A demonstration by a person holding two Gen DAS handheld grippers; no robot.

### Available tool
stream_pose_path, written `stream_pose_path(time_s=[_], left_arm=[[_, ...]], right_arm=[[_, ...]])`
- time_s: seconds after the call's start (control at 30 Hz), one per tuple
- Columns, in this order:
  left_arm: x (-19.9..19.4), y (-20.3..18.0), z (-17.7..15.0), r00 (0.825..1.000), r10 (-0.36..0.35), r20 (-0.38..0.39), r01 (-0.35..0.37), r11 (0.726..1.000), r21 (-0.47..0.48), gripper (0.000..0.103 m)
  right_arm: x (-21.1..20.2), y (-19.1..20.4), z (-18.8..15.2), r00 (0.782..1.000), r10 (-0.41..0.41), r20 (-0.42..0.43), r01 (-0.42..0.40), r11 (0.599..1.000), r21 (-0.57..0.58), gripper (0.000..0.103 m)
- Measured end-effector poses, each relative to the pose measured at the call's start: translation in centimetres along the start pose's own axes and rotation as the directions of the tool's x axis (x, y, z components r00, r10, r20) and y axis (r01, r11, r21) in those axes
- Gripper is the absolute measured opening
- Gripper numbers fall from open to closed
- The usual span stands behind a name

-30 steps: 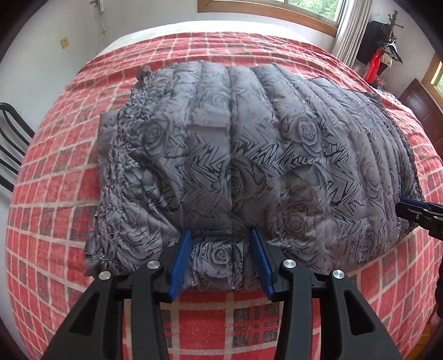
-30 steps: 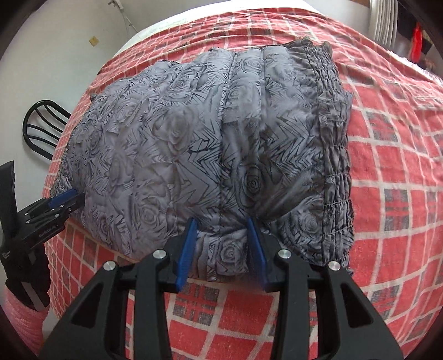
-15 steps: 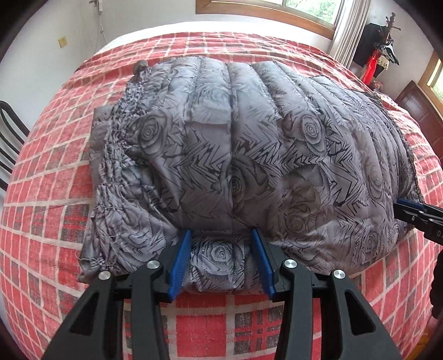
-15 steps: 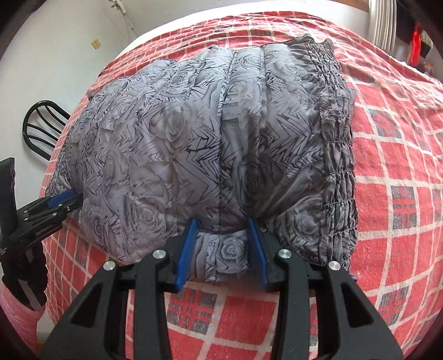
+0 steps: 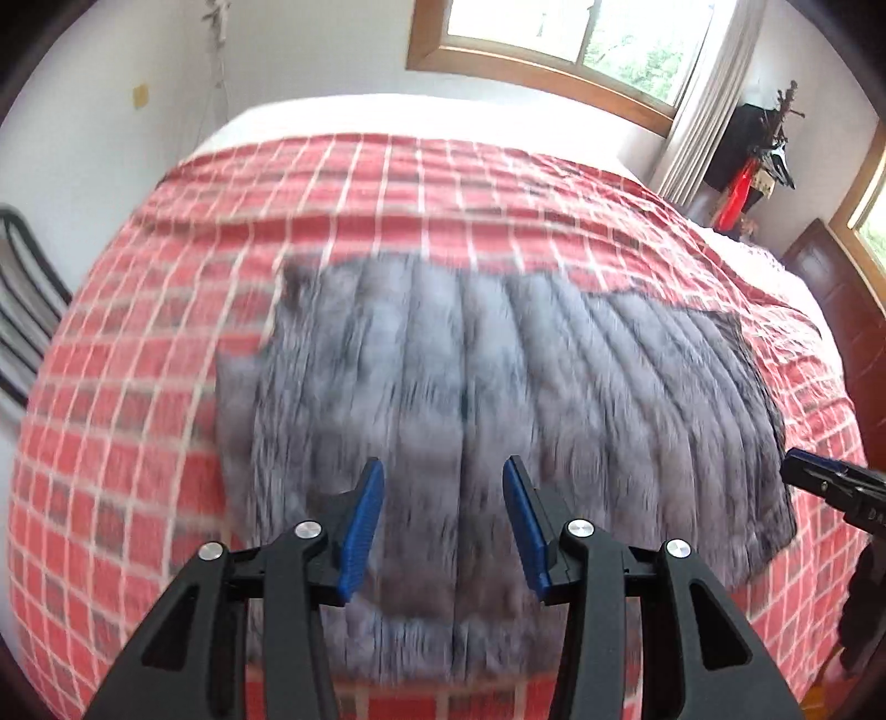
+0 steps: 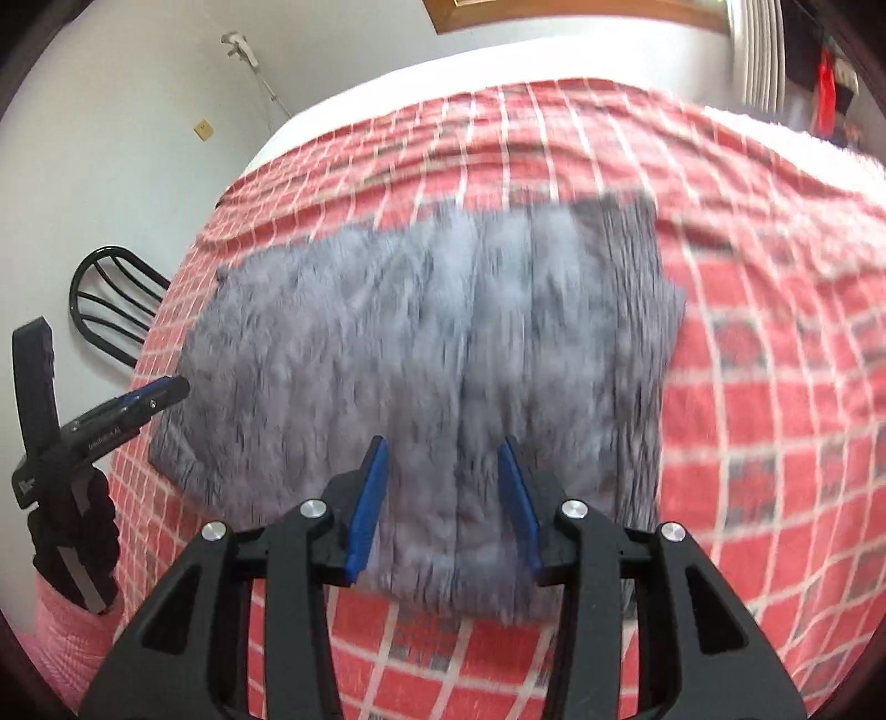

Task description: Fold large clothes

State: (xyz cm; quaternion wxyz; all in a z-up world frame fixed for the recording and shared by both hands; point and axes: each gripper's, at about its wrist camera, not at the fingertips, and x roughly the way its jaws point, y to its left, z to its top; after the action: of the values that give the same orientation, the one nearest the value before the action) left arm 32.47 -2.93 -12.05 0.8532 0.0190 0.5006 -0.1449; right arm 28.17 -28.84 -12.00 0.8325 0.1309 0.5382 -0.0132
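A grey quilted jacket with a rose print (image 5: 498,399) lies folded flat on the red plaid bed; it also shows in the right wrist view (image 6: 443,354). Both views are motion-blurred. My left gripper (image 5: 443,493) is open and empty, raised above the jacket's near edge. My right gripper (image 6: 443,471) is open and empty too, also above the near edge. Each gripper shows at the side of the other's view: the right one (image 5: 830,487), the left one (image 6: 133,404).
The red plaid bedspread (image 5: 138,443) covers the bed all around the jacket. A black chair (image 6: 116,304) stands by the wall on the left. A window (image 5: 581,39) and a dark wooden door (image 5: 847,332) are at the back right.
Both grippers have let go of the jacket's near edge and risen back from it. The jacket now lies flat and looks smaller in both views.
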Motion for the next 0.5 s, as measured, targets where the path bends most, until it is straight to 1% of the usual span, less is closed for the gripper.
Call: stream_pose_path(time_s=[0.07, 0.13, 0.17, 0.27, 0.37, 0.43, 0.5], left_arm=[[1.3, -0.4, 1.1, 1.000, 0.021, -0.016, -0.020, 1.000, 0.015, 0.045], [2.9, -0.5, 1.6, 0.999, 0.007, -0.051, -0.006, 1.000, 0.019, 0.045], [4.3, -0.6, 1.7, 0.997, 0.015, -0.078, -0.013, 1.000, 0.020, 0.045], [6.3, -0.9, 1.2, 0.994, 0.019, -0.108, -0.014, 0.999, 0.043, 0.046], [7.0, -1.0, 0.4, 0.995, 0.023, -0.101, -0.017, 0.998, 0.057, 0.047], [7.4, -1.4, 0.0, 0.995, 0.044, -0.090, -0.036, 0.996, 0.086, 0.048], [7.5, -1.5, -0.1, 0.995, 0.053, -0.087, -0.045, 0.995, 0.090, 0.048]], right_arm=[[0.8, 0.2, 1.1, 1.000, 0.003, -0.004, -0.003, 1.000, -0.009, 0.042], [2.6, 0.3, 2.0, 0.999, 0.010, -0.036, -0.011, 1.000, -0.009, 0.042], [3.4, 0.4, 2.2, 0.999, -0.004, -0.050, 0.004, 1.000, -0.010, 0.042], [6.1, 0.1, 2.0, 0.992, -0.037, -0.118, 0.036, 0.999, -0.009, 0.043], [7.5, 0.1, 1.4, 0.991, -0.057, -0.124, 0.055, 0.998, -0.018, 0.044], [8.1, 0.4, 1.0, 0.989, -0.087, -0.119, 0.084, 0.996, -0.031, 0.044], [8.4, 0.6, 0.7, 0.987, -0.111, -0.114, 0.107, 0.993, -0.040, 0.044]])
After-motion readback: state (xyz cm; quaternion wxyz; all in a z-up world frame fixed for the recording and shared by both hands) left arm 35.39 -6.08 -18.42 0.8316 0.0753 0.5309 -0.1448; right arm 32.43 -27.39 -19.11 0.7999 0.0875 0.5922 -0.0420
